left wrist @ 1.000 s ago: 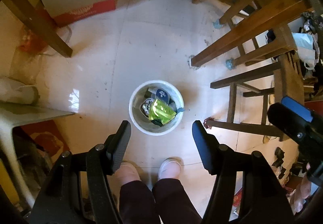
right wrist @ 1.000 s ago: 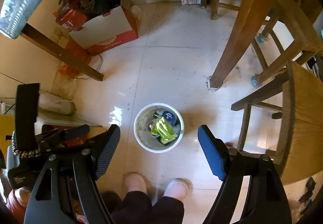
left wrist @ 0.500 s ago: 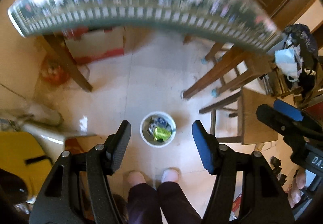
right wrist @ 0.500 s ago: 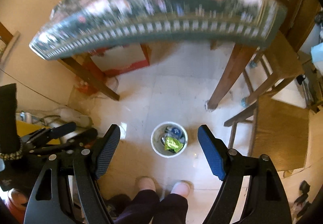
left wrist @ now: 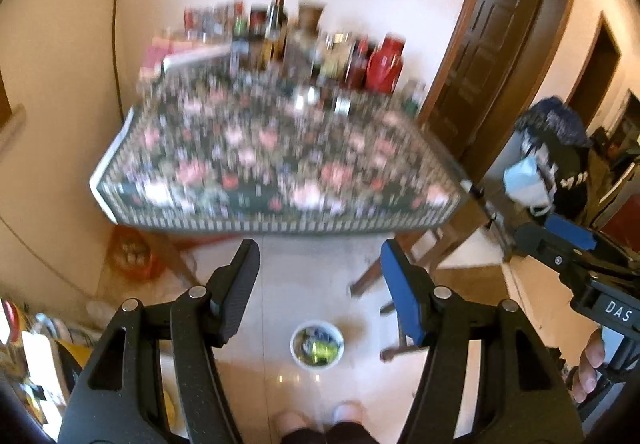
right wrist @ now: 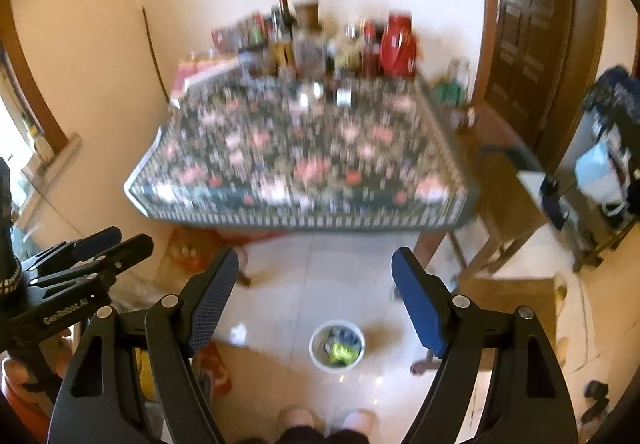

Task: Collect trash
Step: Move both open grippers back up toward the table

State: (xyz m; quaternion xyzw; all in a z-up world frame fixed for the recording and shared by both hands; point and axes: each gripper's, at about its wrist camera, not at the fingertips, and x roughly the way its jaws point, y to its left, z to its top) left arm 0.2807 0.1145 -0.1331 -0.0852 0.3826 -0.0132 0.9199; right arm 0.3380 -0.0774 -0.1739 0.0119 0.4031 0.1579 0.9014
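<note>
Seen from above a tiled floor: left gripper (left wrist: 320, 276) spread wide, nothing between the jaws; right gripper (right wrist: 316, 284) likewise wide and empty. Below both, well apart from the fingers, a white bin (left wrist: 317, 343) on the floor, already holding trash, a yellow-green wrapper (right wrist: 341, 353) on top. Beyond, a table (left wrist: 276, 160) under a flowered cloth, bottles (left wrist: 276, 32) crowded at its far edge, two small shiny items (right wrist: 344, 96) nearer the middle. Best approach, by judgement: level out over the tabletop, pick one loose item, close squarely. Blurred throughout the tabletop; labels unreadable, trash hard to tell from keepers. Table legs largely hidden.
</note>
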